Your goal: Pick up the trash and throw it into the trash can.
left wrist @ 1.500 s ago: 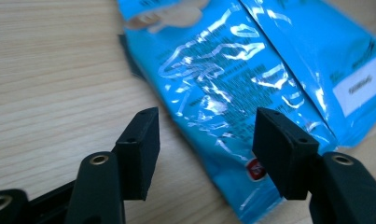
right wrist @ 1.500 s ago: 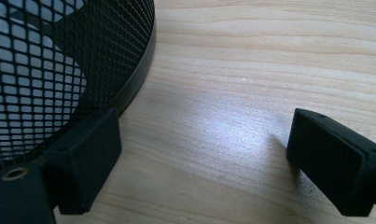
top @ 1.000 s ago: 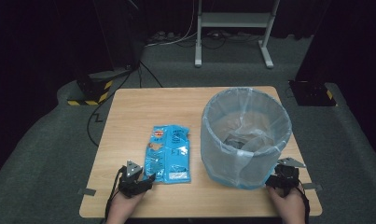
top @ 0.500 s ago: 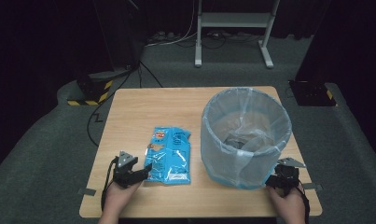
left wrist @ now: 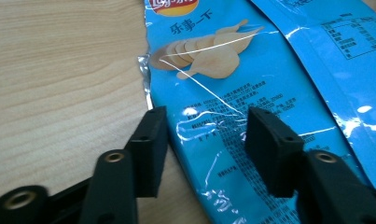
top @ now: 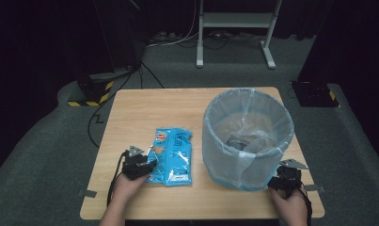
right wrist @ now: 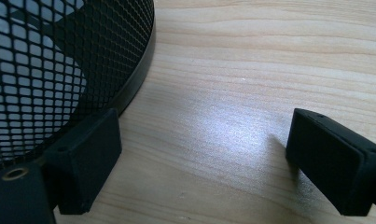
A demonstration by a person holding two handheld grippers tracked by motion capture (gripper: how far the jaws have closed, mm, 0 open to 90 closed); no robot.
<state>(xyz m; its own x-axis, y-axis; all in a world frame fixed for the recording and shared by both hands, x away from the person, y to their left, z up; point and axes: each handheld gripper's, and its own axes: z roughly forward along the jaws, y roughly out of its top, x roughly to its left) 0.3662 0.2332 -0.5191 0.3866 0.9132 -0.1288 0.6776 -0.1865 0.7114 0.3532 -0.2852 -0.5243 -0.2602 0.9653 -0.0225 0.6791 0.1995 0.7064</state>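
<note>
Chip bag [top: 172, 156] flat on table [top: 145, 113], edge between closing left hand-held gripper [left wrist: 202, 128] jaws

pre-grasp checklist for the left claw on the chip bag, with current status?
1. Left claw straddles the edge of the blue chip bag: ok, the bag lies between its jaws, which have just been closing.
2. Pads pressing the bag: not ok, gaps show on both sides.
3. Bag lies flat on the wooden table: ok.
4. Mesh bin with its plastic liner stands upright, mouth open: ok.
5. Right claw open over bare table beside the bin's base, holding nothing: ok.
6. Room left in the bin: cannot tell, something lies in the liner.
</note>
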